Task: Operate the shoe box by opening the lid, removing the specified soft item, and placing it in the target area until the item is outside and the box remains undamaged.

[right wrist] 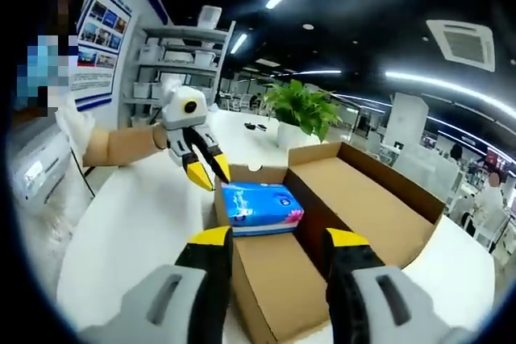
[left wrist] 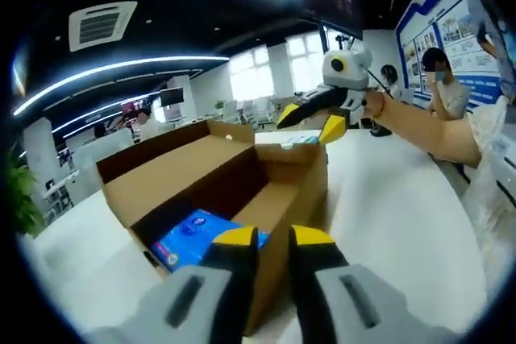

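Note:
A brown cardboard shoe box (left wrist: pixel 302 187) (right wrist: pixel 278 279) stands on the white table with its lid (left wrist: pixel 173 171) (right wrist: pixel 367 199) folded back flat beside it. Inside lies a blue soft tissue pack (left wrist: pixel 193 239) (right wrist: pixel 262 207). My left gripper (left wrist: pixel 274 237) (right wrist: pixel 208 173) has its jaws close together astride one end wall of the box, one jaw inside and one outside, right beside the pack. At the opposite end my right gripper (right wrist: pixel 280 239) (left wrist: pixel 310 121) hangs open over the rim, its jaws wide apart and holding nothing.
The white table (left wrist: pixel 403 223) (right wrist: pixel 137 223) spreads around the box. A potted plant (right wrist: pixel 302 110) stands beyond it, with shelving (right wrist: pixel 181 62) further off. A person (left wrist: pixel 443 86) stands near a wall of posters. Small dark items (right wrist: pixel 258 126) lie on the table.

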The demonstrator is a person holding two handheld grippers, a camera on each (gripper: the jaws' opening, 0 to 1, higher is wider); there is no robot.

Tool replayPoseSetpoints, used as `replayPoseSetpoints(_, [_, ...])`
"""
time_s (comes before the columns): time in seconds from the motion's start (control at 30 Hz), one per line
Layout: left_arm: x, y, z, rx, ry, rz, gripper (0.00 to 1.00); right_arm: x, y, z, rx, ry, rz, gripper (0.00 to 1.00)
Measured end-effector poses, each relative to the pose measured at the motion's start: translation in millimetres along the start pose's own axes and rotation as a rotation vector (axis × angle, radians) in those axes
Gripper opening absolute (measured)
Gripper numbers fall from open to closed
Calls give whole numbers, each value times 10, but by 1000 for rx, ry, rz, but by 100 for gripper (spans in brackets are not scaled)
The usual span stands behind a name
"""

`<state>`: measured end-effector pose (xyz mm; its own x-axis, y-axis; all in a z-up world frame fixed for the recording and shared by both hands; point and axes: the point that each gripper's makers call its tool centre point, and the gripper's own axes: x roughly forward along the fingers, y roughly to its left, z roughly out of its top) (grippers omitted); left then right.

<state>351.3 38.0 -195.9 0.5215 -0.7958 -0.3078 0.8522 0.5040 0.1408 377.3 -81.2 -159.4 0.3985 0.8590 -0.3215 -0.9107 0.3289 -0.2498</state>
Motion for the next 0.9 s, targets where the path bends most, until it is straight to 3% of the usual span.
replayPoseSetpoints(0.17, [22, 45, -3, 12, 19, -9, 11, 117, -53, 70, -7, 10, -4, 45])
replayPoseSetpoints(0.4, [36, 62, -22, -2, 33, -30, 11, 460, -94, 150, -27, 54, 20, 45])
replayPoseSetpoints(0.7, [31, 38, -33, 19, 32, -30, 11, 925, -112, 65, 119, 242, 32, 44])
replayPoseSetpoints(0.9, [15, 21, -32, 8, 24, -34, 11, 1177, -7, 10, 78, 312, 69, 45])
